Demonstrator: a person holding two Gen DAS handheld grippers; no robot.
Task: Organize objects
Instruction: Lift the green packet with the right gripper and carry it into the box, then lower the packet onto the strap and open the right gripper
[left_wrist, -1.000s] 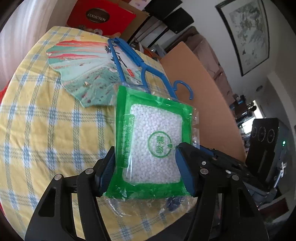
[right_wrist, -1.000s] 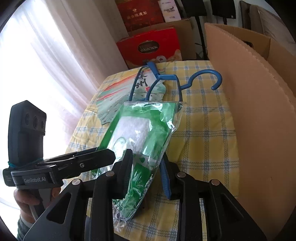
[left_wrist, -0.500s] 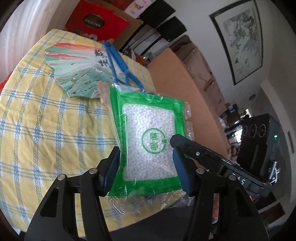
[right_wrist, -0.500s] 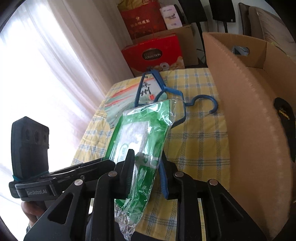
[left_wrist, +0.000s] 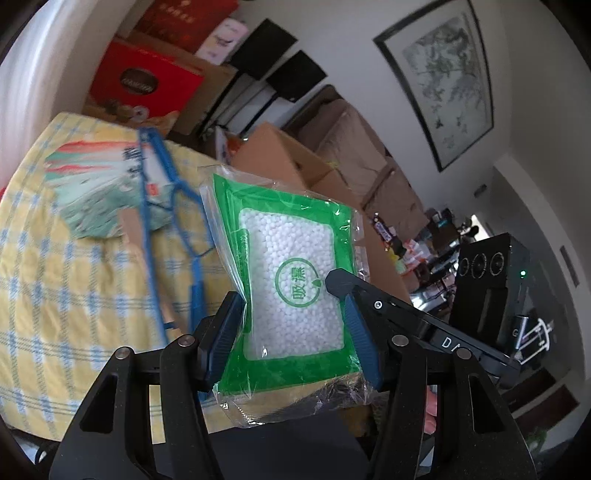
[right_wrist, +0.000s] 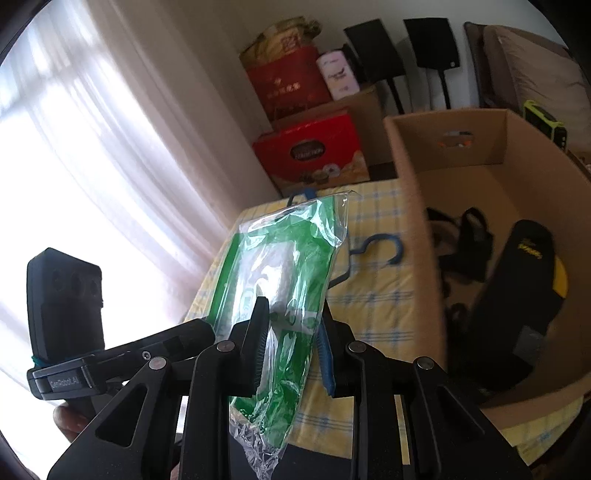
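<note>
A green-bordered clear plastic pouch filled with small white beads is hanging in the air at the centre of the left wrist view, clear of the yellow and blue checked tablecloth that is filling the left of that frame. The left gripper is grasping the pouch across its width, one blue pad pressing on each side edge near the bottom. In the right wrist view the same pouch is showing edge-on at centre frame, and the right gripper is clenching its lower part between its pads, the crinkled plastic bulging below them. So both grippers are holding one pouch.

On the cloth, in the upper left of the left wrist view, a blue plastic clothes hanger is lying across a paper fan printed in green and red. An open brown cardboard box is taking up the right half of the right wrist view, just beside the cloth; inside it are lying a black and yellow oblong item and some dark straps, too blurred to tell. A red gift box is sitting beyond the table at upper centre, and white curtains are glowing on the left.
</note>
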